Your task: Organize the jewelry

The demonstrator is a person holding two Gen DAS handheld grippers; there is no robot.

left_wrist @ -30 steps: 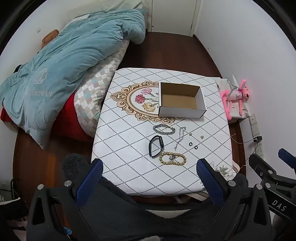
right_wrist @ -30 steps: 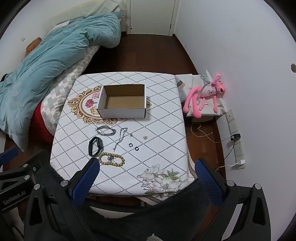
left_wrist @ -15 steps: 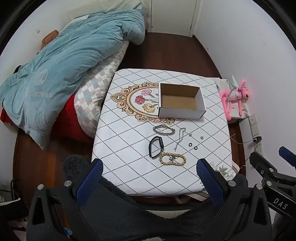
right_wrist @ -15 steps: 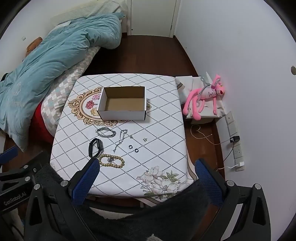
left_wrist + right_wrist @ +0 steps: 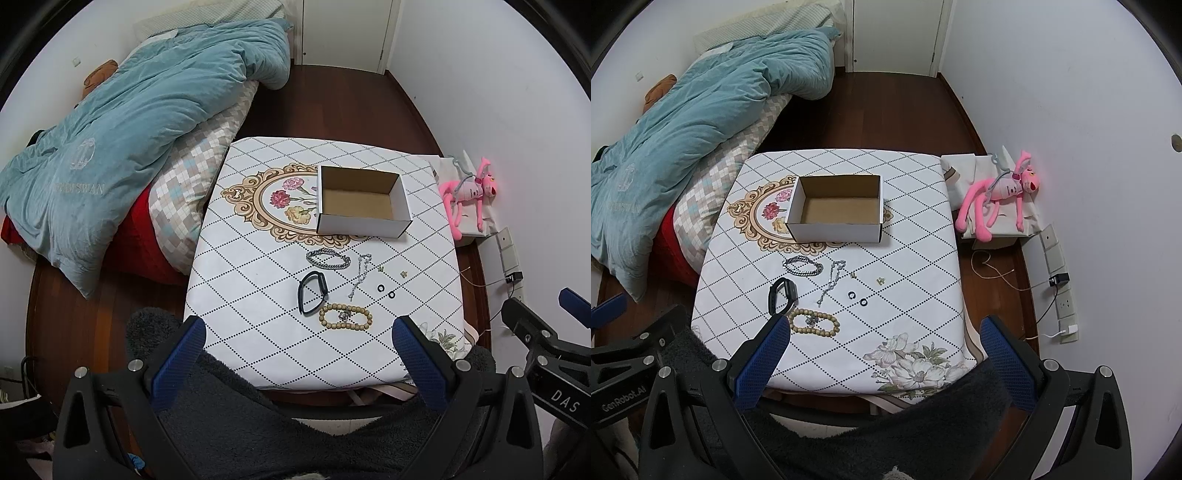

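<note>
An empty white cardboard box point(image 5: 362, 201) point(image 5: 836, 210) stands on a table with a white diamond-pattern cloth point(image 5: 258, 295) point(image 5: 916, 280). In front of it lie a silver chain bracelet point(image 5: 328, 258) point(image 5: 802, 266), a thin silver chain point(image 5: 359, 275) point(image 5: 831, 282), a black band point(image 5: 313, 292) point(image 5: 782, 295), a wooden bead bracelet point(image 5: 345, 320) point(image 5: 813, 322), two small black rings point(image 5: 386, 291) point(image 5: 857, 298) and two tiny gold studs point(image 5: 391, 271) point(image 5: 866, 277). My left gripper point(image 5: 295, 336) and right gripper point(image 5: 882, 336) are open and empty, high above the table's near edge.
A bed with a teal duvet point(image 5: 122, 122) and checked pillow point(image 5: 192, 184) lies left of the table. A pink plush toy point(image 5: 1001, 195) sits on a box by the right wall, with wall sockets and cables point(image 5: 1056, 280) nearby. Dark wood floor surrounds the table.
Both views have shifted slightly toward the table, so the box and jewelry sit a little lower in view. Nothing on the table has moved.
</note>
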